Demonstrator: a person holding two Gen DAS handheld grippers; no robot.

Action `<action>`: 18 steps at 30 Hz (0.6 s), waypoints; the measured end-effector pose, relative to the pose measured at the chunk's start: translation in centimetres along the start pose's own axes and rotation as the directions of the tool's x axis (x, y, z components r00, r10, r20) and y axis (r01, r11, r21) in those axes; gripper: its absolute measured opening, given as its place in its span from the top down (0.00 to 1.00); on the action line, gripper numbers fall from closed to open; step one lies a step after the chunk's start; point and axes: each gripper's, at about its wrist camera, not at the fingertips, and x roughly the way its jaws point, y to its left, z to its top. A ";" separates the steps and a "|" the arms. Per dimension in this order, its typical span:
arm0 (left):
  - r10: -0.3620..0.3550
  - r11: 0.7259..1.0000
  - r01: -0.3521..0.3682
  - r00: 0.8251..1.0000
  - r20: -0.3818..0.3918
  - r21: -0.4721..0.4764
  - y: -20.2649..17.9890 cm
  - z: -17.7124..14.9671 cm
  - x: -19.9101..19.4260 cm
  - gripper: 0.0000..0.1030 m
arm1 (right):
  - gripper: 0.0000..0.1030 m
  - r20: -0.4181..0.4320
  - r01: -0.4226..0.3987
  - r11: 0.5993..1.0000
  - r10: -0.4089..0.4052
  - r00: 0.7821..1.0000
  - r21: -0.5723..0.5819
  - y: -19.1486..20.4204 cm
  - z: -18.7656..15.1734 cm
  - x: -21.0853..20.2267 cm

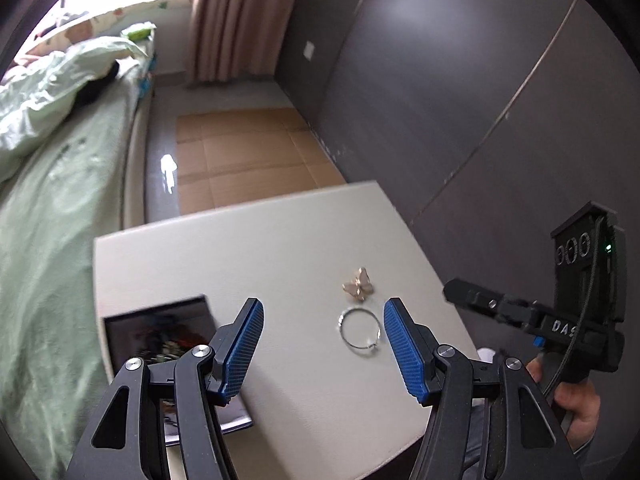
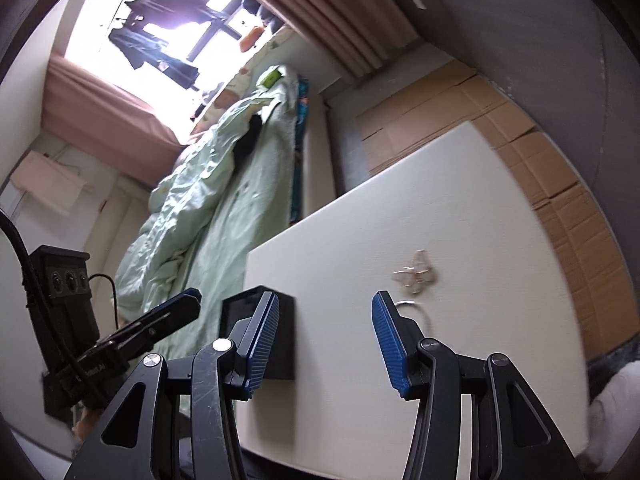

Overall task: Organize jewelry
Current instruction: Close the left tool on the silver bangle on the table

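Black open jewelry box (image 1: 160,332) at nine o'clock on white square table (image 1: 280,240); left gripper (image 1: 323,344) spread wide, empty; silver wire hoop (image 1: 360,333) beside its right pad, gold butterfly clip (image 1: 359,283) at twelve o'clock of hoop; right gripper (image 2: 325,346) wide open, holding nothing

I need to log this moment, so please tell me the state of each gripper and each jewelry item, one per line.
left gripper: open, holding nothing, above the table.
right gripper: open, holding nothing.
silver ring: flat on the white table, untouched.
butterfly piece: on the table just beyond the ring, apart from it.
black box: open at the table's left edge.
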 end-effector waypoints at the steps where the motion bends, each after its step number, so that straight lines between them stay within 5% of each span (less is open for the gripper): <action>1: -0.002 1.000 0.002 1.000 -0.018 0.004 -0.2 -0.1 0.8 0.38 | 0.52 0.004 0.017 1.000 -0.017 1.000 0.009 -0.7 0.0 -0.2; 9: -0.018 0.997 0.026 0.995 -0.098 0.079 -3.5 -1.1 6.0 0.37 | 0.52 -0.012 0.079 0.994 -0.079 0.997 0.069 -5.7 0.3 -1.3; 13: 0.014 0.995 -0.004 0.995 -0.103 0.104 -5.0 -2.2 8.3 0.23 | 0.31 -0.007 0.094 0.992 -0.094 0.996 0.089 -7.0 0.5 -1.8; 18: 0.041 0.991 -0.025 0.991 -0.125 0.128 -5.9 -3.4 11.0 0.23 | 0.25 0.020 0.096 0.988 -0.099 0.995 0.118 -8.3 0.8 -2.9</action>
